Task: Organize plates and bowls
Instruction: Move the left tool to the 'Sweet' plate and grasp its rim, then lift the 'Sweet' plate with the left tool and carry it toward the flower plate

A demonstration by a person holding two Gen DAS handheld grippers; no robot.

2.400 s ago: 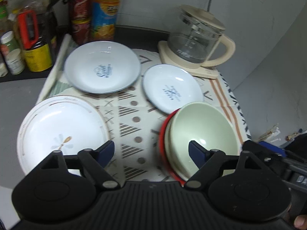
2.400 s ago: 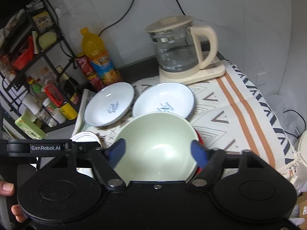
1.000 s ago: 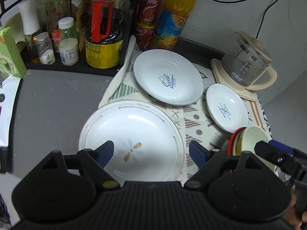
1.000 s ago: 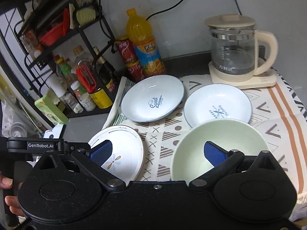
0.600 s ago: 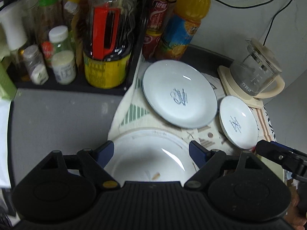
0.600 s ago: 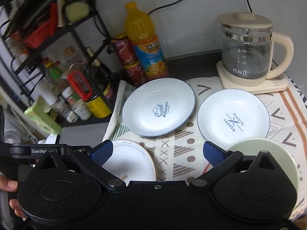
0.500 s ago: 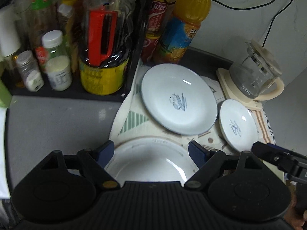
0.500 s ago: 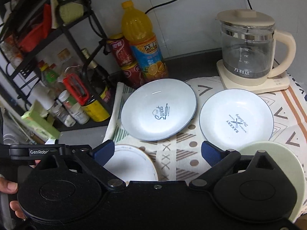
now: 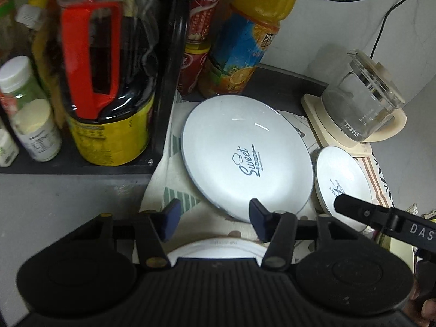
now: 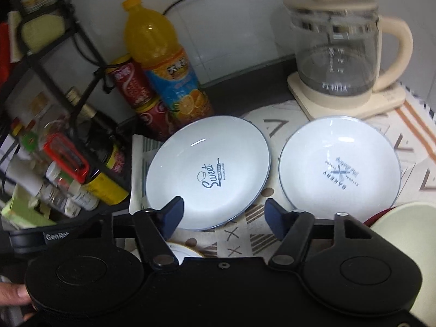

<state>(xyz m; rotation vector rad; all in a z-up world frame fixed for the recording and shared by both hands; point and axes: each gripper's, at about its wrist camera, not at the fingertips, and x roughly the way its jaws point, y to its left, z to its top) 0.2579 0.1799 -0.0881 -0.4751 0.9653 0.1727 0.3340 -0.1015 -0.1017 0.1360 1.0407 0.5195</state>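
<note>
A pale blue "Sweet" plate (image 9: 245,160) lies on the patterned cloth; it also shows in the right wrist view (image 10: 207,171). A smaller "Bakery" plate (image 9: 340,179) lies to its right, also in the right wrist view (image 10: 338,166). A white plate with a gold rim (image 9: 215,249) lies under my left gripper (image 9: 214,215), which is open and empty at the near edge of the Sweet plate. My right gripper (image 10: 224,212) is open and empty just before the Sweet plate's near rim. A pale green bowl (image 10: 408,223) sits in a red one at the right.
A glass kettle (image 10: 340,62) on its base stands at the back right. An orange drink bottle (image 10: 163,62) and red cans (image 10: 130,81) stand behind the plates. A rack with bottles and jars (image 9: 90,81) stands at the left, by a grey counter (image 9: 54,204).
Both grippers have moved forward and down toward the Sweet plate. Their jaws have narrowed but remain open. The white gold-rimmed plate and the green bowl have slid mostly out of view.
</note>
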